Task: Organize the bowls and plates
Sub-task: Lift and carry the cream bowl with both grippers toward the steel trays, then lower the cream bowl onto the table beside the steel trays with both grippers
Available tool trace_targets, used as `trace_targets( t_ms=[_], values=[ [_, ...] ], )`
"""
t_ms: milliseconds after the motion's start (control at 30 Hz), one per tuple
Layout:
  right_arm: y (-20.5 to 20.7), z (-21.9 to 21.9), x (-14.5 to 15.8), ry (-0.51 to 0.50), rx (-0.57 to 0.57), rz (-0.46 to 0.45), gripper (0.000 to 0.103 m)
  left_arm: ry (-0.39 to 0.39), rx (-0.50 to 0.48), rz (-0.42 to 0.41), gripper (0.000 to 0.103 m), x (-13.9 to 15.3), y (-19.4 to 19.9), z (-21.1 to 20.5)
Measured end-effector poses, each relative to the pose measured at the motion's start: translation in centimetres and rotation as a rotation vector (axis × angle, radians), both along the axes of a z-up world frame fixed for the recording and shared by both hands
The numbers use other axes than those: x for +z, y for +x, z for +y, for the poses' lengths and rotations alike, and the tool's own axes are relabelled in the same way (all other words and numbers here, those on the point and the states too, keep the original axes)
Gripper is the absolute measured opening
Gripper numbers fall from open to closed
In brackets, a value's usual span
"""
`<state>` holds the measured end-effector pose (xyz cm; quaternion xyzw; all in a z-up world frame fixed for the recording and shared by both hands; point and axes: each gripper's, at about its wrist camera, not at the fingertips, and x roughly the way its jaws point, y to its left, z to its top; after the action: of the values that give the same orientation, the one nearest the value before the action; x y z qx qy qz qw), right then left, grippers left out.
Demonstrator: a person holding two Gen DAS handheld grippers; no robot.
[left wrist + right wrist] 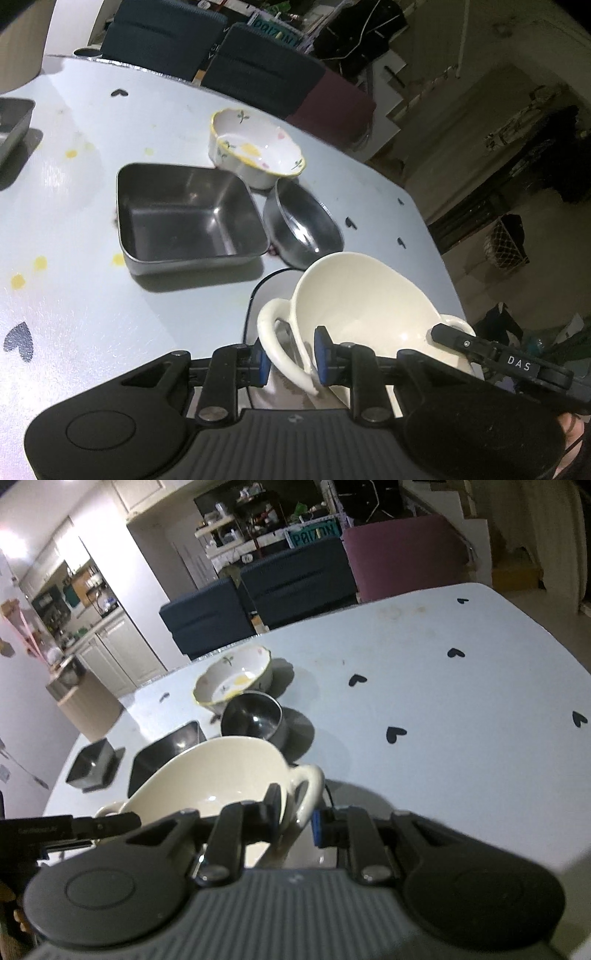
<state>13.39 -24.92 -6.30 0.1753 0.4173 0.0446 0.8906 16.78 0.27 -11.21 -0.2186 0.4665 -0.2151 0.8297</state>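
Cream ceramic sits between both claws: the left claw (291, 356) is pinched on one loop handle of the two-handled bowl (354, 295), its blue pads (322, 356) pressing either side of the loop, while the right claw (295, 821) is clamped narrowly on the opposite handle. The bowl is tilted, its open mouth turned toward the far side of the counter (74, 221), and it is held over a dark-rimmed plate (255, 295) lying near the counter's edge. Just beyond the bowl a round steel bowl (303, 225) stands beside a square steel tray (184, 218). Behind those two, touching or nearly so, is a flowered ceramic bowl (255, 147) with a yellow scalloped rim. Another square steel tray (90, 764) stands well apart on the left.
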Motion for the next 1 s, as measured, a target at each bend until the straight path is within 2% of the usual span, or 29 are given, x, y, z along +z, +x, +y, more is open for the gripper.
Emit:
trace_targets(
  t_ms=[100,400,600,1000],
  values=[
    [0.3,0.4,-0.5,-0.011,-0.001,0.023,0.020,-0.001,0.000,0.025,0.026,-1.0,0.6,0.0],
    [0.0,2.3,-1.7,-0.051,0.003,0.076,0.020,0.067,-0.029,0.022,0.028,-2.3,1.4,-0.7],
    [-0.5,2.5,-1.7,-0.071,0.015,0.096,0.020,0.106,-0.040,0.059,0.029,-3.6,1.4,-1.1],
    [-0.4,2.9,-2.4,-0.095,0.031,0.150,0.021,0.155,-0.077,0.042,0.030,-3.8,1.7,-1.7]
  ],
)
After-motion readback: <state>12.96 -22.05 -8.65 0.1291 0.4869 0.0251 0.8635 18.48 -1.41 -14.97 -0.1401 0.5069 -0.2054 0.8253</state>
